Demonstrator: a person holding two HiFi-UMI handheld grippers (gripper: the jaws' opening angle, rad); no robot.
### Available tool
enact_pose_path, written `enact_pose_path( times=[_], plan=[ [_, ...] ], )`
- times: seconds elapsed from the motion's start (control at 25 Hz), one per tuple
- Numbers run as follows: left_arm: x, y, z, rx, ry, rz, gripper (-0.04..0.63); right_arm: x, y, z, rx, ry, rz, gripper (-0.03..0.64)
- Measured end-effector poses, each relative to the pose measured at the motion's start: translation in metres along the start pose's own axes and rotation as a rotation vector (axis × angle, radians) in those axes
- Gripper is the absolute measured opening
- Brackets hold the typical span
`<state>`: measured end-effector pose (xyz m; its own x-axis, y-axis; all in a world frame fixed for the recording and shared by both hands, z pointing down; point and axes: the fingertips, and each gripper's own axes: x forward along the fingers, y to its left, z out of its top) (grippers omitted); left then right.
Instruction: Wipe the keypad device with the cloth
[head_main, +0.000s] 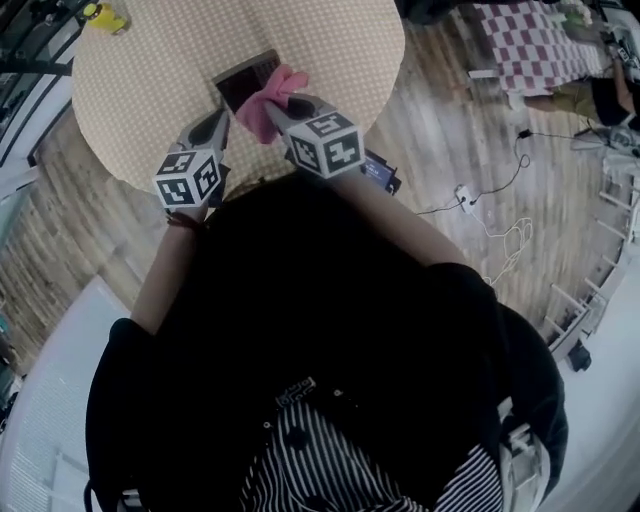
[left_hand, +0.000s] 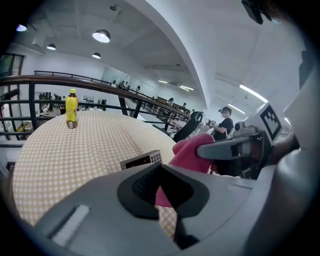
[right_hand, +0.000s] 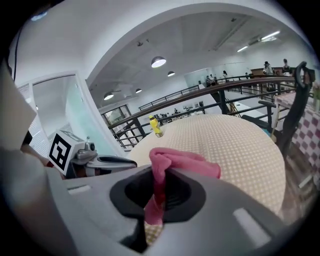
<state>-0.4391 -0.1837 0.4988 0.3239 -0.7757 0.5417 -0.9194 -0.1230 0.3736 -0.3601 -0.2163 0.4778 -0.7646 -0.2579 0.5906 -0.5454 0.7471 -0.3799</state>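
- Held both tools raised at centre frame in the head view, just beyond a black fabric top (head_main: 330, 330) that filled the lower half. Carried a hard cube with black-and-white square markers on each.
- Clamped the grey plastic right gripper (head_main: 272, 103) (right_hand: 161, 172) on a soft pink cloth (head_main: 262, 108) (left_hand: 190, 152) (right_hand: 185, 161). Showed a bunched fold standing past the ribbed dark pads and a limp tail hanging below. Judged a firm pinch, made so that the loose fold could serve as the wiping face.
- Held the matching grey left gripper (head_main: 222, 115) (left_hand: 161, 170) just left of the cloth, tips together on nothing. Showed only a sliver of pink and checked table through the wedge behind the tips. Probably waited there to steady the device.
- Found the flat rectangular keypad device (head_main: 243, 80) (left_hand: 142, 160), pale hard casing with a dark screen and a small button grid, lying flat at upper centre of the head view, just beyond the cloth. Could not tell whether cloth and device touched.
- Rested on a round table (head_main: 150, 90) (left_hand: 90, 145) (right_hand: 225, 140) under a matt beige covering of fine checks.
- Stood upright at the far upper left, well apart from the work: a small glossy yellow bottle (head_main: 105, 15) (left_hand: 72, 108) (right_hand: 155, 126).
- Ended, past the table's right edge, in a pale wood-plank floor (head_main: 450, 130).
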Motion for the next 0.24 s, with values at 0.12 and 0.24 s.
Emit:
enact_pose_path(
  times=[0.12,0.24],
  plan=[
    [-0.010,0.002,0.000,-0.006,-0.026,-0.012,-0.002,0.007,0.013,0.001,-0.010,-0.003,-0.011,0.031],
    [-0.027,0.000,0.004,-0.032,-0.045,-0.017,-0.002,0.003,0.029,0.006,-0.009,0.001,-0.012,0.031]
  ],
)
